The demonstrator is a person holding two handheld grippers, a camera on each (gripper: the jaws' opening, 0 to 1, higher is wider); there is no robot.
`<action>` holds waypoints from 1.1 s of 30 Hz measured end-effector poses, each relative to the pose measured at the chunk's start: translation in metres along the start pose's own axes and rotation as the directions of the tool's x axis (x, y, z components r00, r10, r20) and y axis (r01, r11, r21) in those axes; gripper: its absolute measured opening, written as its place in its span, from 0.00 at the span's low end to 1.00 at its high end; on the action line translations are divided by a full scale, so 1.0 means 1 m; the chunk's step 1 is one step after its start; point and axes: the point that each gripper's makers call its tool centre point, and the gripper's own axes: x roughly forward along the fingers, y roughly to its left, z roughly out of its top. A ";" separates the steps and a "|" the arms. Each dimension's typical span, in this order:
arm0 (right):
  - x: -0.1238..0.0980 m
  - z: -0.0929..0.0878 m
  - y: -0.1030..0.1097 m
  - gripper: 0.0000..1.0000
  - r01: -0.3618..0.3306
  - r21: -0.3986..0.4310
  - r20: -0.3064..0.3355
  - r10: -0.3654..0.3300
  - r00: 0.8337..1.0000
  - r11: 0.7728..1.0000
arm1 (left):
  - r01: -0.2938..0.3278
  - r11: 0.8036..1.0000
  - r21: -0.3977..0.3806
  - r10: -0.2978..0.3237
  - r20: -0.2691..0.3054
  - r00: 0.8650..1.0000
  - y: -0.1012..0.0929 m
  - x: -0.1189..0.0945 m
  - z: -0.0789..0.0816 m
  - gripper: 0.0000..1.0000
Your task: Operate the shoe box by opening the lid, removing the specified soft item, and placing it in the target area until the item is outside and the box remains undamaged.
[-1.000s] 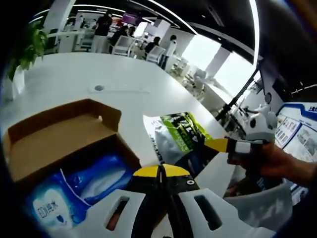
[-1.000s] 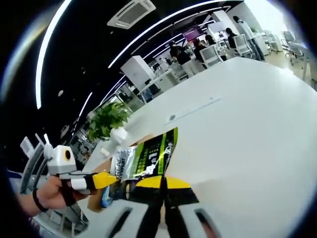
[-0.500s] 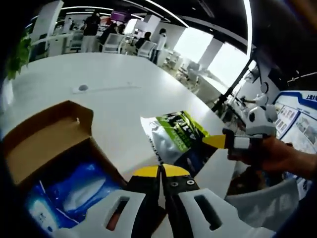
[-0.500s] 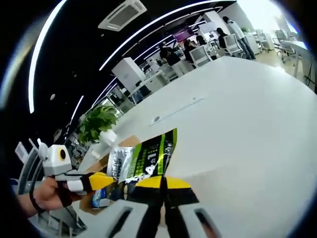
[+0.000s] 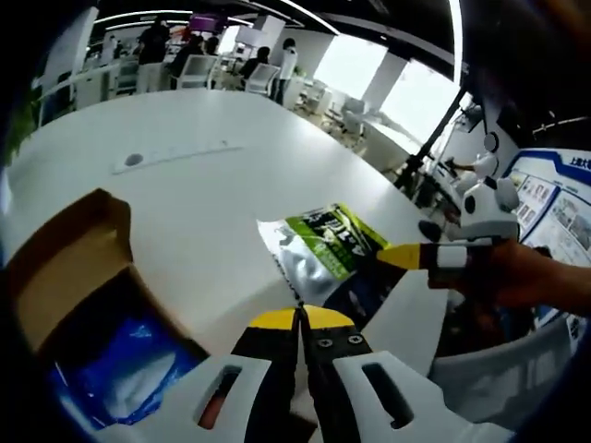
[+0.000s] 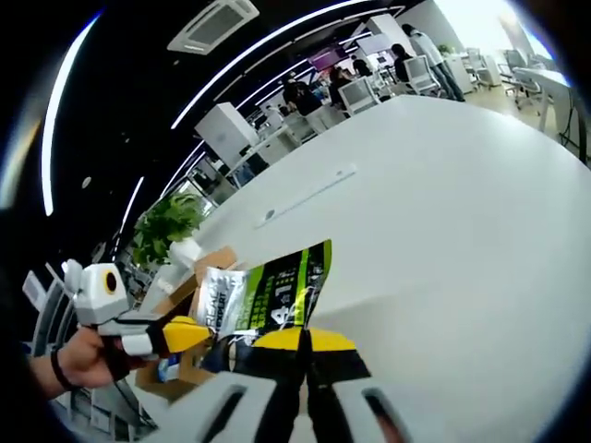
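Observation:
The brown shoe box (image 5: 65,268) lies open at the lower left of the left gripper view, with a blue soft pack (image 5: 129,369) inside it. A green and silver pouch (image 5: 323,245) hangs over the white table, outside the box. My right gripper (image 5: 392,258) comes in from the right, shut on the pouch's lower corner. In the right gripper view the pouch (image 6: 277,293) rises straight out of my shut right gripper (image 6: 303,340). My left gripper (image 5: 297,318) is shut, with nothing visible between its yellow tips. It shows at the left as the left gripper (image 6: 189,330), close beside the box (image 6: 211,261).
The wide white table (image 5: 185,194) stretches away beyond the box, with a small round port (image 5: 134,160) in it. A potted plant (image 6: 166,226) stands at the table's edge behind the box. People and chairs are far off in the room. A hand (image 5: 526,277) holds the right gripper.
Both views have swung with the hands, so the box sits lower and further left in the left gripper view. The pouch stays in the shut right gripper, slightly further from the box.

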 end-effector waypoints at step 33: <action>0.035 0.012 -0.025 0.00 0.023 -0.027 -0.055 -0.025 0.998 0.999 | -0.079 0.984 0.157 0.095 -0.093 0.991 0.015 0.035 0.003 0.00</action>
